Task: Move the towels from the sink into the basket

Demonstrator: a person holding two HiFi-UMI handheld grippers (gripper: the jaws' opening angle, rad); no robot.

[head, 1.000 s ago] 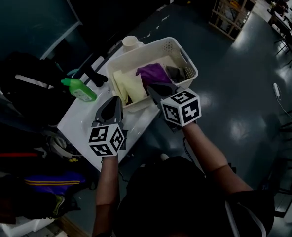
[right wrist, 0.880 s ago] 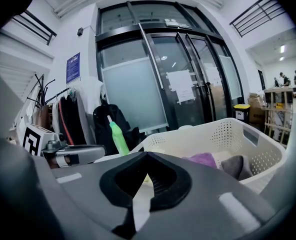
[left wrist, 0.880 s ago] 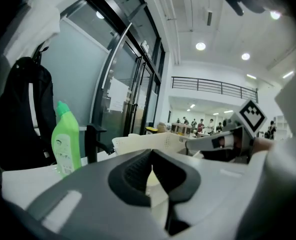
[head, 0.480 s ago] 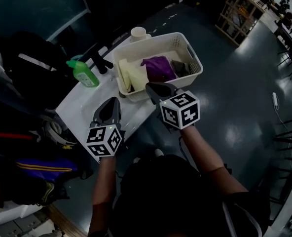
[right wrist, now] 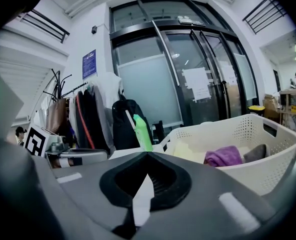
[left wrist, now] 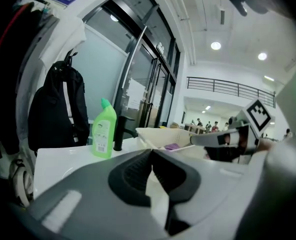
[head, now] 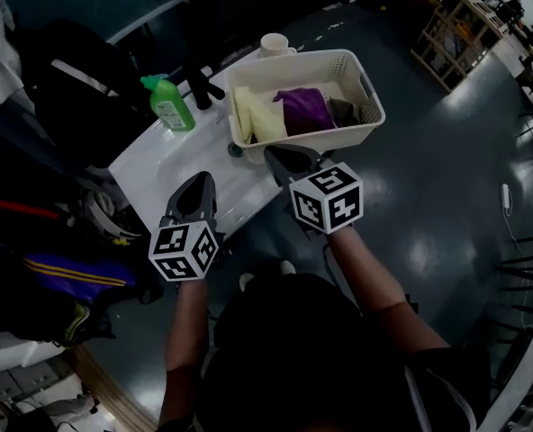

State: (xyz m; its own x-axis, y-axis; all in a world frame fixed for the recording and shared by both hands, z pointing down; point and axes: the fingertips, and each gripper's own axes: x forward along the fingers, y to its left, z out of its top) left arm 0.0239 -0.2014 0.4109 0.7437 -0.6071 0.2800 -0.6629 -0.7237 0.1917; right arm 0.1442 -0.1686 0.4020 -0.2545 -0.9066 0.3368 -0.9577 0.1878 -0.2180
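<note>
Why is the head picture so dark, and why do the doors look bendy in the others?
Head view: dim overall, only the white basket and sink stand out, and light shines off the floor. Left gripper view: the wide lens bows the doors; ceiling lamps glare. Right gripper view: doors bow too, and the right tongs look soft.

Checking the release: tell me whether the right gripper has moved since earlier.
Yes: the right gripper pulled back from over the basket to outside its near wall.

Perforated plastic basket (head: 356, 138), soft cloth towels (head: 304, 109), glossy white sink (head: 158, 174).
</note>
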